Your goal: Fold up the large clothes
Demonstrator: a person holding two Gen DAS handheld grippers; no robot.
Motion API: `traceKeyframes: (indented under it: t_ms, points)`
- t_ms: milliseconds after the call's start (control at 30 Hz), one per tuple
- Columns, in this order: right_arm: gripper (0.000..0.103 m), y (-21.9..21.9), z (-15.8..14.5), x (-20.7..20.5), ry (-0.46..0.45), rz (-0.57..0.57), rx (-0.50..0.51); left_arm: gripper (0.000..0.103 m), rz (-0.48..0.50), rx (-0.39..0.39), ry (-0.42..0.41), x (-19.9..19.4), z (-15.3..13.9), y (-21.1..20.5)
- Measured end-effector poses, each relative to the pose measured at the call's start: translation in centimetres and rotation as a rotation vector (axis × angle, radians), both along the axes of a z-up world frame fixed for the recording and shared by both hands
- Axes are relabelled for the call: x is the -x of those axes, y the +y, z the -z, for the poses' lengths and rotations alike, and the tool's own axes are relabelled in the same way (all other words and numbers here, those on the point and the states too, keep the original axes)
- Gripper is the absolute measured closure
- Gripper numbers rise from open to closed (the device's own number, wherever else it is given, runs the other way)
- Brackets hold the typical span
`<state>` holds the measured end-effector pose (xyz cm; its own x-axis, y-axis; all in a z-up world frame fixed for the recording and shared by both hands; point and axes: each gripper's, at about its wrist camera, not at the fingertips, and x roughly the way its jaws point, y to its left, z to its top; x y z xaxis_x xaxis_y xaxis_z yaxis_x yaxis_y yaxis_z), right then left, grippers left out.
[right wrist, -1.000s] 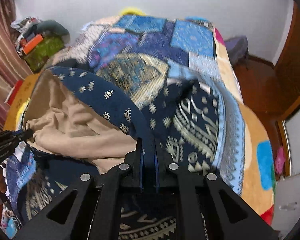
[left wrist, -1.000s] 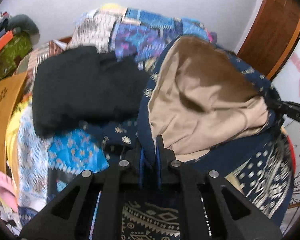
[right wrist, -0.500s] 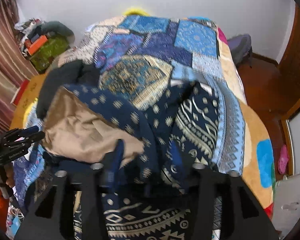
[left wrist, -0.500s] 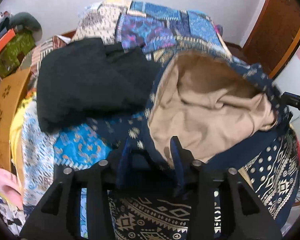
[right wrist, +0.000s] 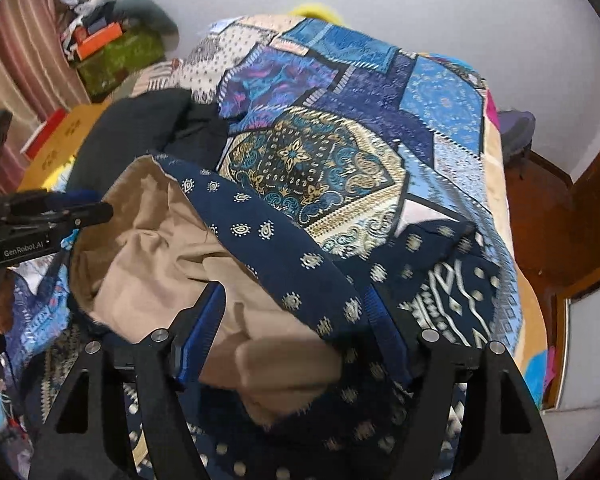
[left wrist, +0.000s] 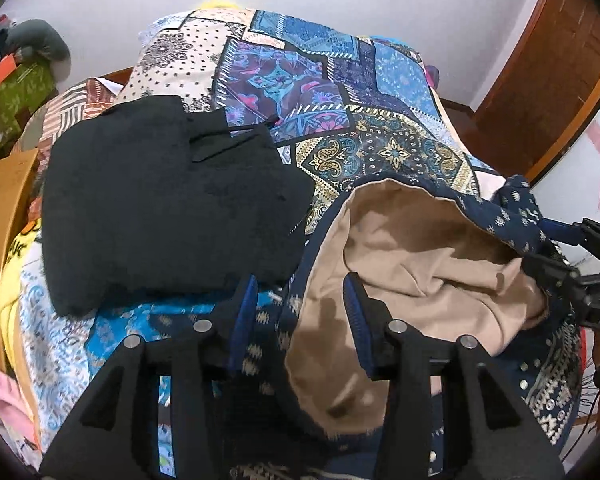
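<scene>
A large navy garment with a small gold print and a tan lining (left wrist: pixel 416 256) lies slumped on the bed, its lining showing; it also shows in the right wrist view (right wrist: pixel 188 256). My left gripper (left wrist: pixel 300 312) is open, jaws spread on either side of the garment's near edge. My right gripper (right wrist: pixel 296 340) is open too, with the navy hem lying loose between its fingers. Each gripper shows in the other's view: the right one (left wrist: pixel 580 256) at the right edge, the left one (right wrist: pixel 60 212) at the left edge.
A folded black garment (left wrist: pixel 168 200) lies on the bed to the left. The bed has a blue patchwork cover (right wrist: pixel 340 120). A wooden board (left wrist: pixel 0 220) and stacked boxes (right wrist: pixel 112 48) stand at the left. A wooden door (left wrist: pixel 548 64) is at the right.
Both grippers were shut on the garment's hem a second ago and have opened. The garment has dropped and slumped onto the bed.
</scene>
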<state>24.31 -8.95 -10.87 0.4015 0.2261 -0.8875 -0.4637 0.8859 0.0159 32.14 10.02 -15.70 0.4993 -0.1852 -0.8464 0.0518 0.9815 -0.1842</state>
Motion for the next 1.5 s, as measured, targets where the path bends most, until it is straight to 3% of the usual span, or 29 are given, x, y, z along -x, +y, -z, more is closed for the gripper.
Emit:
traceKeyframes:
  t_ms: [267,433,500,567,667,733,900,1133,1300,1500]
  points:
    - [0.035,1.7,3.1,-2.9,0.045,-0.008,0.060,0.059,-0.006,0.083,0.032,-2.3,2.8,0.1]
    - [0.035,1.4,3.5,-4.0,0.052,0.040,-0.009,0.059,-0.003,0.109,0.041,-3.3,3.8,0.0]
    - [0.049,1.1,3.1,-3.9,0.053,0.052,-0.051,0.061,0.006,0.121,0.038,-3.4,3.7,-0.3]
    - [0.072,0.8,2.6,-3.7,0.062,0.048,-0.077,0.075,0.024,0.129,0.036,-3.2,3.4,-0.6]
    - [0.088,0.1,1.7,-3.3,0.071,0.066,-0.122,0.093,0.050,0.139,0.021,-2.4,2.4,-1.2]
    - [0.091,-0.4,0.8,-2.7,0.070,0.078,-0.162,0.094,0.067,0.139,-0.002,-1.5,1.2,-1.6]
    - [0.092,-1.5,-2.8,0.1,0.031,0.067,-0.234,0.096,0.102,0.135,-0.047,1.4,-2.1,-2.4]
    - [0.092,-2.7,-7.1,5.6,-0.057,0.004,-0.253,0.096,0.161,0.056,-0.118,7.2,-6.2,-4.3]
    - [0.092,-3.5,-6.9,8.9,-0.057,-0.005,-0.243,0.096,0.171,0.049,-0.123,10.7,-7.0,-5.0]
    - [0.092,-4.2,-4.9,12.0,-0.033,0.010,-0.204,0.094,0.180,0.027,-0.054,13.7,-5.1,-5.8]
